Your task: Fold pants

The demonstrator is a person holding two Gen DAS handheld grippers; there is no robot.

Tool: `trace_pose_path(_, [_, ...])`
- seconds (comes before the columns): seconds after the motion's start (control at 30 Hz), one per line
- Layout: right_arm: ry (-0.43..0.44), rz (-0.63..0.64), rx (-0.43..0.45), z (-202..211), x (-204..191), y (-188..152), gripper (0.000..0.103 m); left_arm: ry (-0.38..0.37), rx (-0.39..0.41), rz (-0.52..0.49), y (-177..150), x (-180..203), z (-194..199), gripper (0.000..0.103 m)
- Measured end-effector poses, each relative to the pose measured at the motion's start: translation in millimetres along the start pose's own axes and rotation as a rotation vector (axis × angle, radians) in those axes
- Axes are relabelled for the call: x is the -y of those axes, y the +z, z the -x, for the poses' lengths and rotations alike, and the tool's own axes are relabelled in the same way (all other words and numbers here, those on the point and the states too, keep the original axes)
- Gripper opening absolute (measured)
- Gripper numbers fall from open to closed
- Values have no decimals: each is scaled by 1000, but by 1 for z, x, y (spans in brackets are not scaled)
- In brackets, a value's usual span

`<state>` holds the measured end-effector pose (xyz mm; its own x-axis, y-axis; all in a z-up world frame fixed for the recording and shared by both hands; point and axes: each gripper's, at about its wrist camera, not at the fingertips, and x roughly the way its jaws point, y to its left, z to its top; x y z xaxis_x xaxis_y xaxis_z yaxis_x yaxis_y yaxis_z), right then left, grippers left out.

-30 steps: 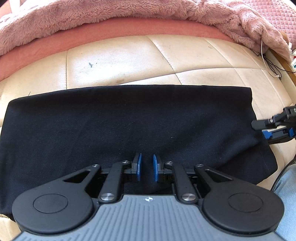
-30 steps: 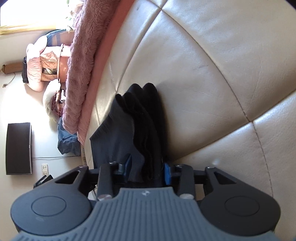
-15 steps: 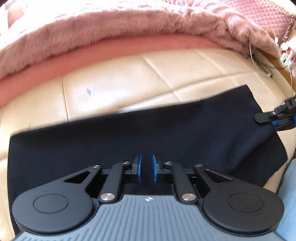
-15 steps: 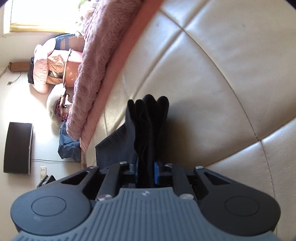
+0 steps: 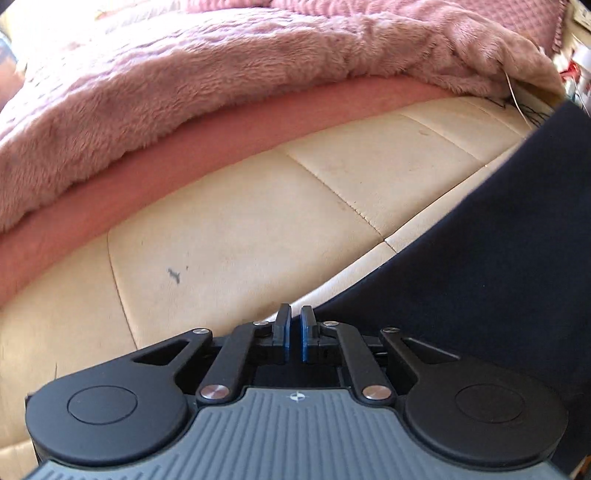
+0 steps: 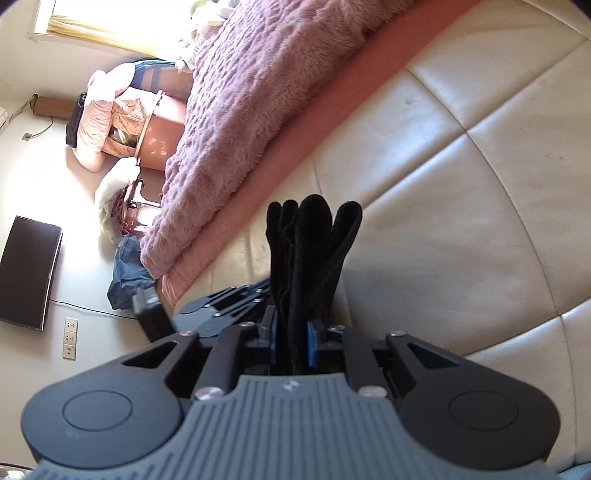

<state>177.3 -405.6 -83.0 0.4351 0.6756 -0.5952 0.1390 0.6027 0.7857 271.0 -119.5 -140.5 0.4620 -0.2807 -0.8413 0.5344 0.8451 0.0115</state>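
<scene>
The cream cushion (image 5: 240, 240) lies bare ahead of the left fingers. The pants (image 5: 498, 258), already doubled into several layers, rise as a taut dark sheet from just right of those fingers toward the upper right, which is their long axis. I judge the fold half done (laying over remains). The right gripper (image 6: 291, 339) has just closed on the bunched end, whose folds poke past its fingertips. The left gripper (image 5: 293, 332) has been closing, with nothing visible between its pads.

We see bright daylight pouring from a window (image 6: 92, 26) that blows out to white glare. Both fisheye views bend hard at the edges. The pink blanket (image 5: 221, 74) looks slightly blurred, and the dark pants (image 6: 310, 251) lose detail.
</scene>
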Motion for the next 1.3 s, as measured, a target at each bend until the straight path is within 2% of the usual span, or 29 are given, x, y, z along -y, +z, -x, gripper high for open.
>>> trace_pose_path(0.17, [-21,26,11,-1,-26,2,10,-13,30,10,-10,0,30,7])
trace_pose_path(0.37, [-12,67,20,0,-57,-2,10,-70,9,3,-53,14,68,7])
trace_pose_path(0.53, [-41,95,21,-13,-86,-4,10,-112,-10,1,-87,34,73,7])
trace_pose_path(0.67, [-79,102,17,-24,-105,-5,10,-128,2,26,-93,35,79,6])
trace_pose_path(0.77, [-96,114,10,-33,-124,-5,10,-174,29,92,-100,21,97,7])
trace_pose_path(0.93, [-114,158,-11,-53,-163,-11,10,-48,99,254,-124,-35,132,7])
trace_pose_path(1.03, [-136,182,-25,-74,-187,-18,10,53,92,421,-146,-85,142,7])
trace_pose_path(1.13, [-164,199,-43,-100,-206,-26,10,107,78,604,-171,-131,150,7])
trace_pose_path(1.2, [-189,211,-66,-123,-220,-32,10,146,44,664,-185,-149,152,7])
trace_pose_path(1.23, [-202,220,-78,-136,-226,-34,10,151,30,672,-189,-154,151,7])
trace_pose_path(1.3, [-229,240,-114,-165,-238,-41,10,107,36,717,-198,-163,150,7])
